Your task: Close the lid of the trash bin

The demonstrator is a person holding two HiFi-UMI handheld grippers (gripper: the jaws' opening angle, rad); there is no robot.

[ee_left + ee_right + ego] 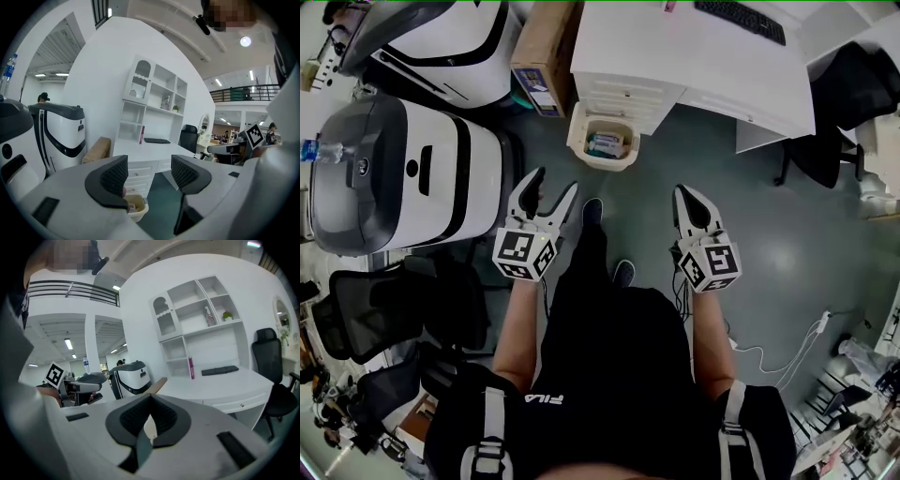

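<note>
Open trash bin (602,141) at upper centre beside the counter (675,47); left gripper (553,186) wide, right gripper (684,194) closed and empty, both well apart from it; a misjudged push could tip it.

Left claw (555,184) agape, right claw (684,193) closed (empty)

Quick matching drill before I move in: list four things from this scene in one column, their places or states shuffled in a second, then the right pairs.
Things:
1. left hand-held gripper
2. right hand-held gripper
3. trash bin
4. keyboard

Places or states:
A. on the white desk
B. jaws together, nothing between them
C. on the floor, top open
D. jaws apart, nothing between them

Pairs: 1-D, 2-B, 3-C, 4-A
</note>
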